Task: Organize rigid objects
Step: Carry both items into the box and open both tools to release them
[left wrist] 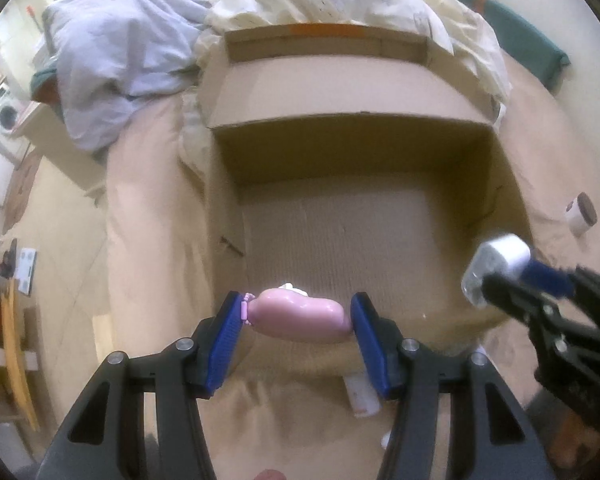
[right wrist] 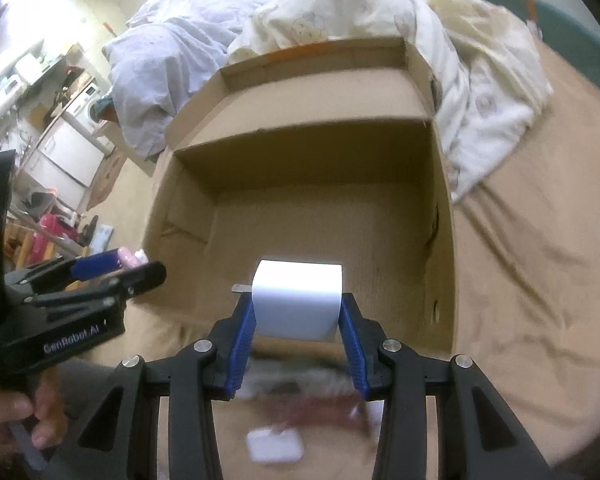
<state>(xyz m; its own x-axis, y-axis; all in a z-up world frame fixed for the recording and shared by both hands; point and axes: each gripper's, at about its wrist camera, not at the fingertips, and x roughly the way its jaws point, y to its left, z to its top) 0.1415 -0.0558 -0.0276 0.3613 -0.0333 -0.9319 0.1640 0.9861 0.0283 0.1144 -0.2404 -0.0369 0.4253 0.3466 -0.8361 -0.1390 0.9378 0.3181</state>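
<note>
In my left view, my left gripper (left wrist: 296, 314) is clamped on a pink rounded object (left wrist: 302, 317), held above the near edge of the open cardboard box (left wrist: 340, 144). Something white sits behind the pink object, but I cannot tell what it is. My right gripper (left wrist: 500, 276) comes in from the right and is partly cut off; it grips a white charger block (left wrist: 496, 270). A small white jar (left wrist: 582, 215) lies on the beige bed sheet (left wrist: 148, 216) beside the box.

In my right view, my right gripper (right wrist: 298, 312) squeezes the white charger block (right wrist: 298, 300) over the box (right wrist: 300, 208). Below, some objects are too blurred to name. My left gripper (right wrist: 120, 266) shows at the left, with a hand (right wrist: 16, 420) half cut off.
</note>
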